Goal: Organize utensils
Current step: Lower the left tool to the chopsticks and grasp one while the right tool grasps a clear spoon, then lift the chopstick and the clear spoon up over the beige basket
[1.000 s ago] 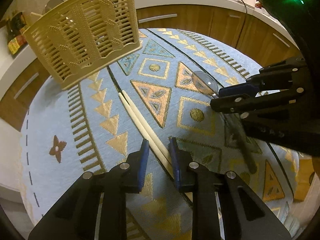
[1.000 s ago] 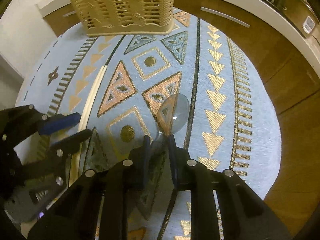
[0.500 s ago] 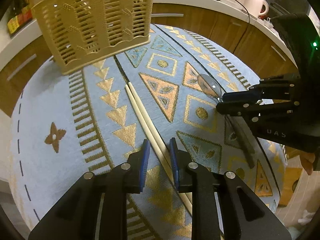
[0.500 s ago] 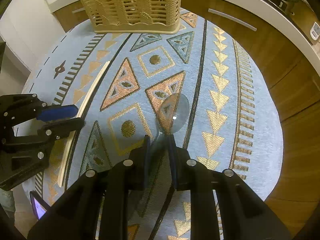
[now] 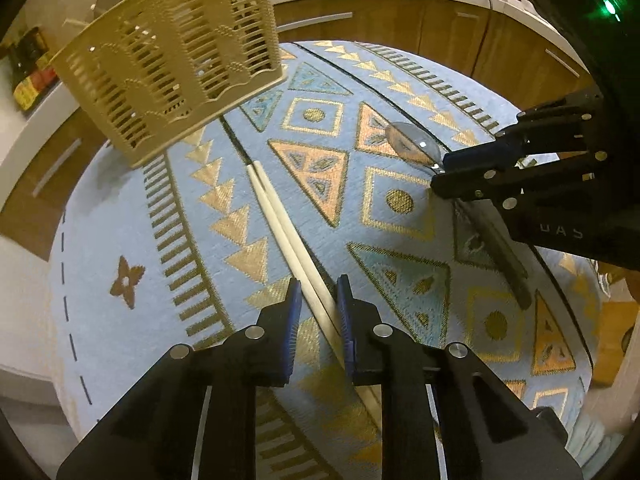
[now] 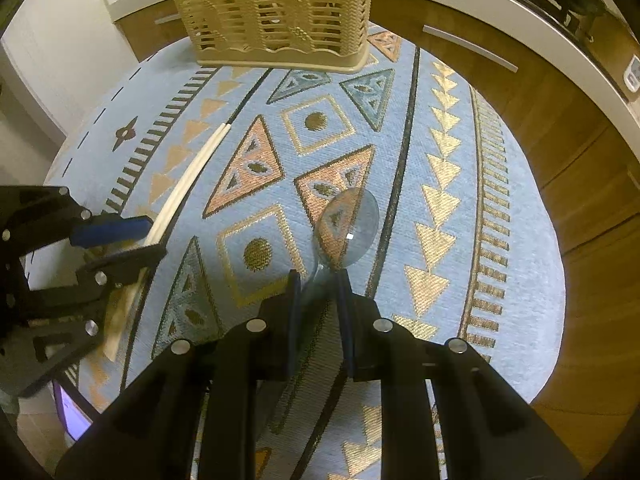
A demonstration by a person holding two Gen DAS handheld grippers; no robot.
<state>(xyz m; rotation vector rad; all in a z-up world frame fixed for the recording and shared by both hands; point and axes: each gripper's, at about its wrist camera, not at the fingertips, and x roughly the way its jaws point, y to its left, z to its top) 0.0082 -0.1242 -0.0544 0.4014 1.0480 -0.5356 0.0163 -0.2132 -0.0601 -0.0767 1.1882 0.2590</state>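
Observation:
A pair of cream chopsticks lies on the patterned blue cloth, its near part between the fingers of my left gripper, whose jaws stand narrowly open around it. A clear spoon lies on the cloth; its neck runs between the fingers of my right gripper, also narrowly open. The spoon's bowl and dark handle show in the left wrist view beside the right gripper. The chopsticks and left gripper show in the right wrist view. A beige slatted utensil basket stands at the far end.
The cloth covers a round table. Wooden cabinets with a white countertop curve behind it. Bottles stand on the counter at left. A lit screen shows at the table's lower left edge.
Both grippers have moved slightly along their utensils; the views shifted a little. The jaws stay around the chopsticks and spoon neck. Chopsticks and spoon still lie on the cloth.

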